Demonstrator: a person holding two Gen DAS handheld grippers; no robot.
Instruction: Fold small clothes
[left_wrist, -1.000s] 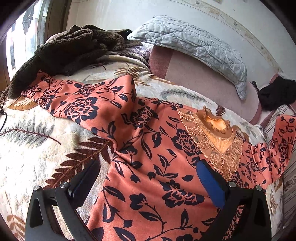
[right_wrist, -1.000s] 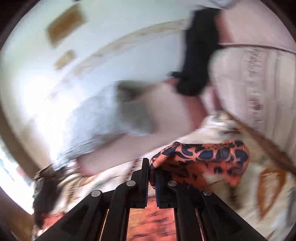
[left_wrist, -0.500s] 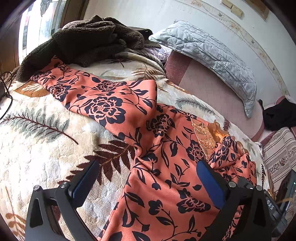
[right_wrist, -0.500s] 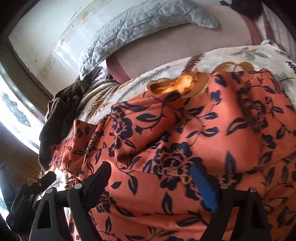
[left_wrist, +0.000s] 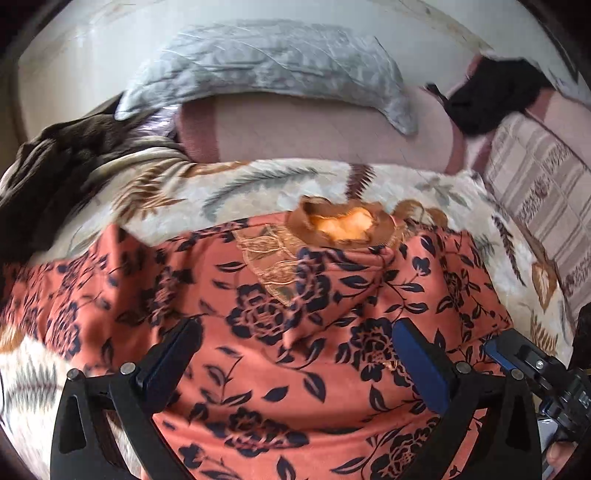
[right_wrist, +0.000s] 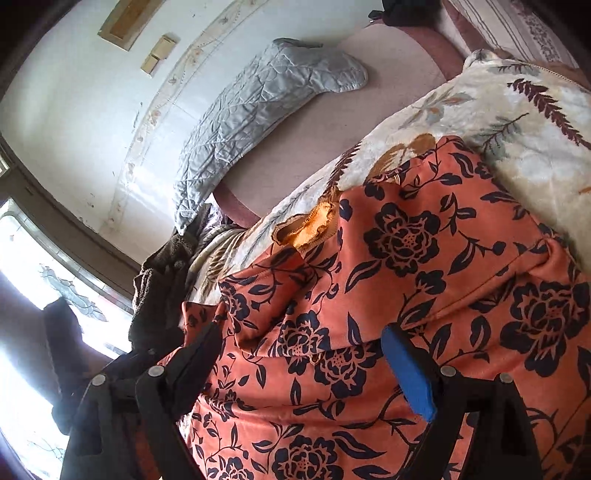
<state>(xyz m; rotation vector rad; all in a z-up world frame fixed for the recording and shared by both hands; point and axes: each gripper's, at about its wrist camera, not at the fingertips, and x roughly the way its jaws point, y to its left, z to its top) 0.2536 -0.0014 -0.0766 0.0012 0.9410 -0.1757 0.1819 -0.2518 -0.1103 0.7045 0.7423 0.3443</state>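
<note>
An orange garment with dark blue flowers lies spread on the leaf-patterned bedspread. Its gold-trimmed neckline points toward the pillow. One sleeve is folded in over the chest. My left gripper hovers open over the garment's middle, nothing between its fingers. My right gripper is open too, low over the folded sleeve, with cloth beneath it but not pinched. Part of the right gripper's body shows at the right edge of the left wrist view.
A grey quilted pillow leans on the pink headboard. A brown fleece blanket is heaped at the left. A black item and a striped cushion sit at the right. A bright window lies to the left.
The right gripper went from shut on the sleeve to open, and the sleeve now lies folded over the chest. The left gripper swung right toward the neckline, still open.
</note>
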